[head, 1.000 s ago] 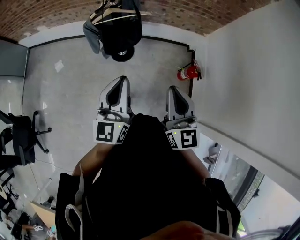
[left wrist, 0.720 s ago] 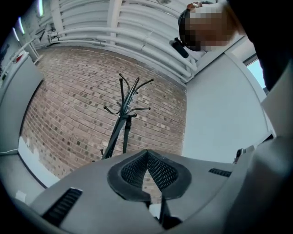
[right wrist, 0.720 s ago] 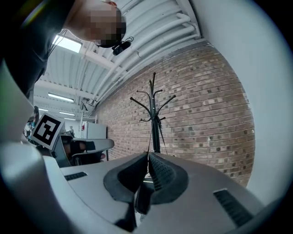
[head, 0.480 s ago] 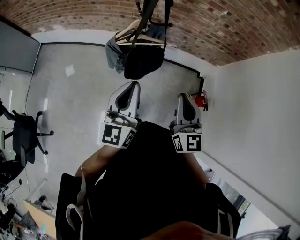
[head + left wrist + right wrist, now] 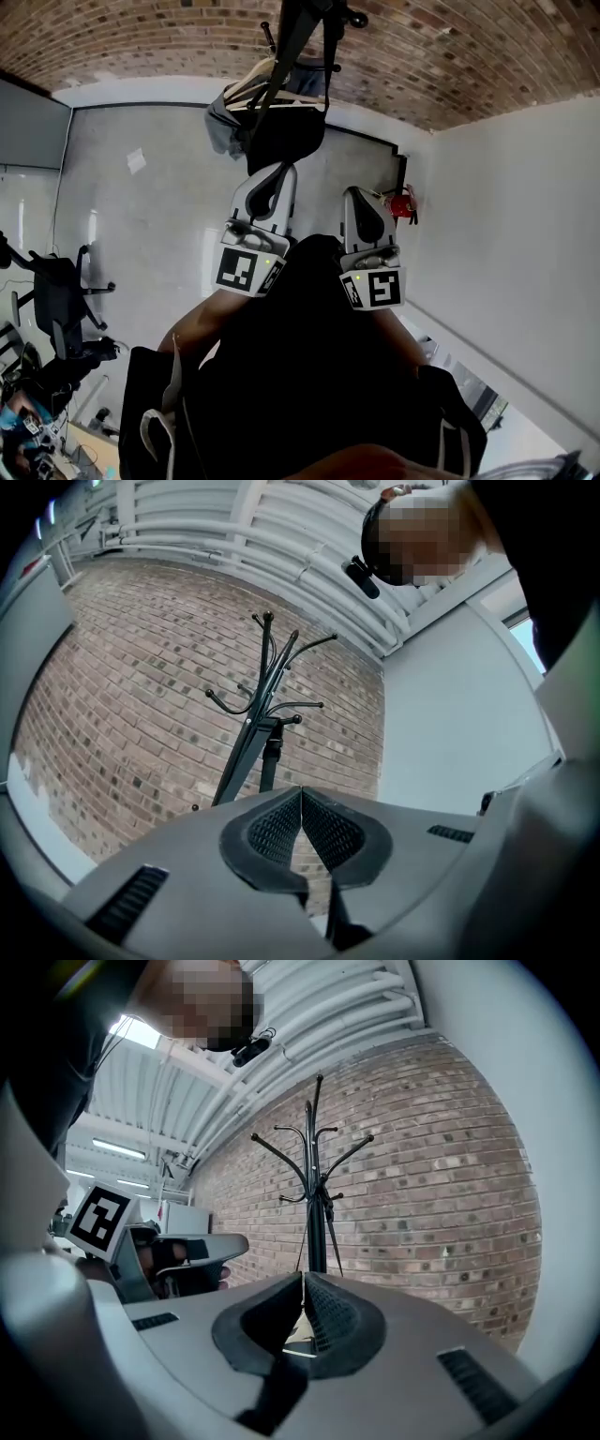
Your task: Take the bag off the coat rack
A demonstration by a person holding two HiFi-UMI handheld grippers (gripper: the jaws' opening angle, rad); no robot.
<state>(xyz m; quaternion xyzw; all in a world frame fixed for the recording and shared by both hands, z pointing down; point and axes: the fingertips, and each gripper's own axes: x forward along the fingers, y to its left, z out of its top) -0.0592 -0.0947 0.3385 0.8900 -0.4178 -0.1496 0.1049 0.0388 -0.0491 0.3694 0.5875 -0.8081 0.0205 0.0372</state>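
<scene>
left gripper [image 5: 278,171] and right gripper [image 5: 355,193], jaws pressed together and empty, face the coat rack [image 5: 298,28], whose dark bag [image 5: 281,141] looks soft, best lifted by its strap [image 5: 327,56].

Bright, even light is seen in all three views, supplied in part by ceiling strip lamps [image 5: 117,1147] in the right gripper view and a washed-out window [image 5: 532,641] in the left gripper view, and pale reflections are thrown on the glossy floor [image 5: 141,234]. Strong fisheye bending is shown toward every edge, the brick wall [image 5: 187,37] being curved into an arch, and the corners of both gripper views are vignetted black. The dark clothing [image 5: 300,375] is underexposed to near black, while the coat rack [image 5: 314,1185] is kept sharp.
</scene>
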